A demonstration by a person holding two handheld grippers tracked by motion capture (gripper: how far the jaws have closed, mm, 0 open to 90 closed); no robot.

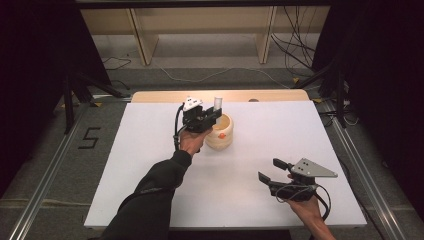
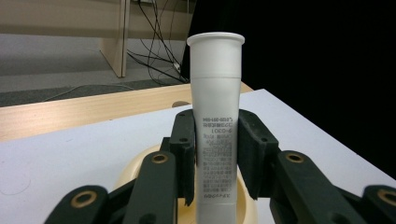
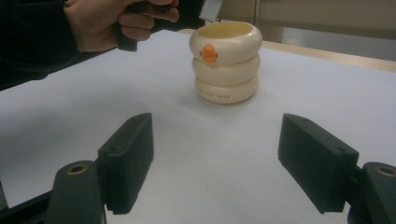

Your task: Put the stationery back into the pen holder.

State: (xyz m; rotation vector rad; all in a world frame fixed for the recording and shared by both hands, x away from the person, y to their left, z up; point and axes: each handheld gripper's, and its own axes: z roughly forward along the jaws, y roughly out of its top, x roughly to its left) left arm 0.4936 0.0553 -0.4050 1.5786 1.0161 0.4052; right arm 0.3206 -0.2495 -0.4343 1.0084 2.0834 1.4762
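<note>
Both fingers (image 2: pixel 183 154) of the left gripper (image 2: pixel 217 156) press against the sides of a white tube (image 2: pixel 216 126), so this gripper is closed on it and holds it upright. In the left gripper view the tube stands in the middle of the frame, its flared cap end at the top and small printed text, upside down, on its lower part. Under the tube, at the bottom centre of that frame, a part of the cream-coloured cup (image 2: pixel 135 170) is visible, so the tube hangs over the cup's mouth; I cannot tell whether its lower end is already inside.

From the high view the left gripper (image 1: pixel 215 114) is a little above the centre of the frame, with the tube (image 1: pixel 218 102) rising from it and the cup (image 1: pixel 220 134) just below and to the right of it on the white table (image 1: pixel 125 170). The cup has three rounded rings and a small orange mark on its side.

At the lower right of the high view the right gripper (image 1: pixel 272 170) rests on the table, well apart from the cup. Its jaws are spread wide and nothing is between them. In the right gripper view the cup (image 3: pixel 226 63) stands at the upper centre, and the person's left hand (image 3: pixel 105 23) is at the upper left.
</note>
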